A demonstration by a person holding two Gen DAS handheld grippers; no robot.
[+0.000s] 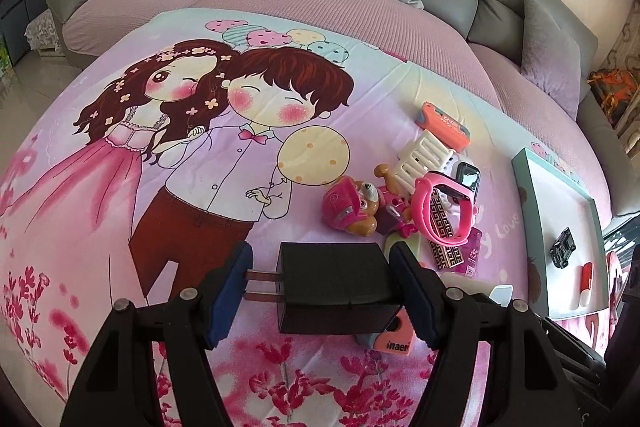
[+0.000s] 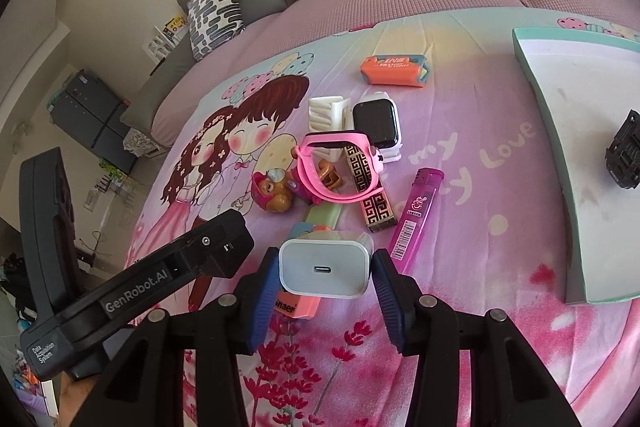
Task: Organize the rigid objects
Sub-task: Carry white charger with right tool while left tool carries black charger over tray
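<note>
Just ahead, clutter (image 2: 344, 155) crowds both fingers: left (image 1: 320, 291) hold black charger (image 1: 336, 287), right (image 2: 324, 279) white charger (image 2: 324, 267).

Orange eraser (image 2: 298, 301) half hidden under white charger (image 2: 324, 265); tray (image 2: 560, 131) cut off at right edge.

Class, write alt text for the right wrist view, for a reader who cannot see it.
The right gripper holds a white USB charger between blue pads, above a cartoon-print bedsheet. Beyond lie a pink watch, a purple lighter and an orange case; a teal tray sits right.
</note>
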